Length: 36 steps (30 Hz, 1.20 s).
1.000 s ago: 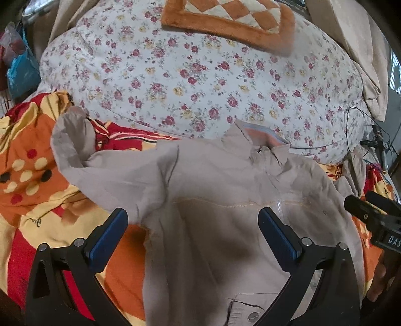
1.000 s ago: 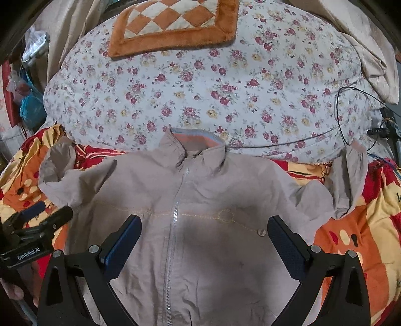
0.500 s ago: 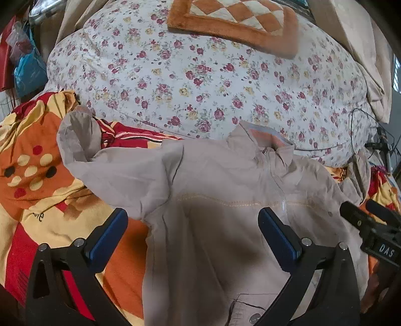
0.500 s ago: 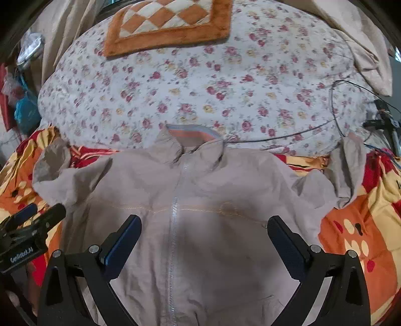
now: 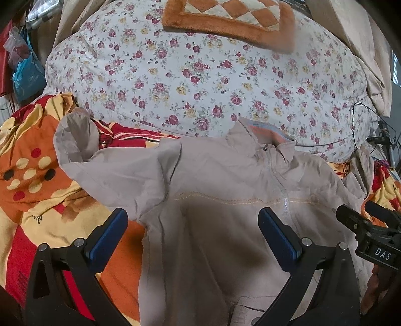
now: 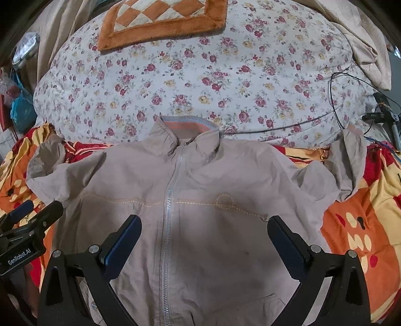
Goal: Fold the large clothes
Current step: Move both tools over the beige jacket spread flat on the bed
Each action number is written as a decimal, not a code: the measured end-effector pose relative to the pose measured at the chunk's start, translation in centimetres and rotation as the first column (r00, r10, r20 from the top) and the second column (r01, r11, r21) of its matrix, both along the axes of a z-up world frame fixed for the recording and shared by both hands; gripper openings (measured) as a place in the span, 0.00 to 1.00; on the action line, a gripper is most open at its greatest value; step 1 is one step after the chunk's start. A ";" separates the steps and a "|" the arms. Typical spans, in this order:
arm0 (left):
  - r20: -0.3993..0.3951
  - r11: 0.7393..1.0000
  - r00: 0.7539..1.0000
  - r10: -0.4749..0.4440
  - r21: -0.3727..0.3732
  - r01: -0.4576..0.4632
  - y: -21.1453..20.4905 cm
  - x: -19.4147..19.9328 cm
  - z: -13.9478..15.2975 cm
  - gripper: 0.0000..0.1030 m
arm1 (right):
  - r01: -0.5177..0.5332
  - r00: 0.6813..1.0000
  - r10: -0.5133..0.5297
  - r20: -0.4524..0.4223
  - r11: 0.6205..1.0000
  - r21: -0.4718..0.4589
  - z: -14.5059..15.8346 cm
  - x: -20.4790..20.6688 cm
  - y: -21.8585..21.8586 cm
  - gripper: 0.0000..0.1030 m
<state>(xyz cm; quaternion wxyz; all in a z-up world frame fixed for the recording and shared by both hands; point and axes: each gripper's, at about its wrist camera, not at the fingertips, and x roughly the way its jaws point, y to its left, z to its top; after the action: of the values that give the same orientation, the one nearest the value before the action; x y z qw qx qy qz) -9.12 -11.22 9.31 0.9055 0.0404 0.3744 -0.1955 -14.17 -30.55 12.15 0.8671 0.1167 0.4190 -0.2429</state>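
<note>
Over at the far left of the right wrist view, the left gripper (image 6: 35,208) pokes in over the orange blanket (image 6: 351,225), right by the jacket's (image 6: 200,175) sleeve edge. Its fingers look spread apart, nothing between them. You can read "GenRobot.AI" on its side.

Moving to the middle, the jacket is laid face up across the blanket, zipper (image 6: 170,190) closed and running down the centre of the frame, collar (image 6: 185,128) at the top touching the floral quilt (image 6: 200,75). Both sleeves are out to the sides with the cuffs flipped up a bit. The right gripper (image 6: 203,238) hangs over the chest with its blue-padded fingers wide open, not gripping any cloth.

Upper centre of that frame has an orange checked mat (image 6: 163,17) sitting on the quilt. On the right a black cable (image 6: 338,82) loops across the quilt towards a small stand at the edge.

Left wrist view, same order: a blue bag (image 5: 27,72) in the upper left, blanket (image 5: 37,163) below it, then the jacket (image 5: 225,188) filling the middle with its left-of-frame sleeve crumpled up. The left gripper (image 5: 193,233) is open here too, hovering over the side seam. Right gripper (image 5: 361,213) peeks in at the right edge, labelled "DAS".
</note>
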 end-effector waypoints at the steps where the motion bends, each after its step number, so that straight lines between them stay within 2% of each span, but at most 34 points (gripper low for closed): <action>1: 0.001 1.000 1.000 0.002 0.001 -0.002 0.0 0.0 0.0 1.00 | -0.002 1.000 0.002 -0.001 1.000 0.000 -0.1 0.0 0.0 0.98; 36: -0.021 1.000 1.000 0.020 0.005 -0.020 0.3 0.7 -0.9 1.00 | -0.005 0.999 0.005 -0.034 1.000 0.002 -1.3 0.9 0.5 0.98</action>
<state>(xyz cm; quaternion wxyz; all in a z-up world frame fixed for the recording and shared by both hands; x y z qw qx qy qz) -8.46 -10.92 8.46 0.9033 0.0368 0.3849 -0.1860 -13.24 -30.03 10.87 0.8601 0.1125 0.4344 -0.2425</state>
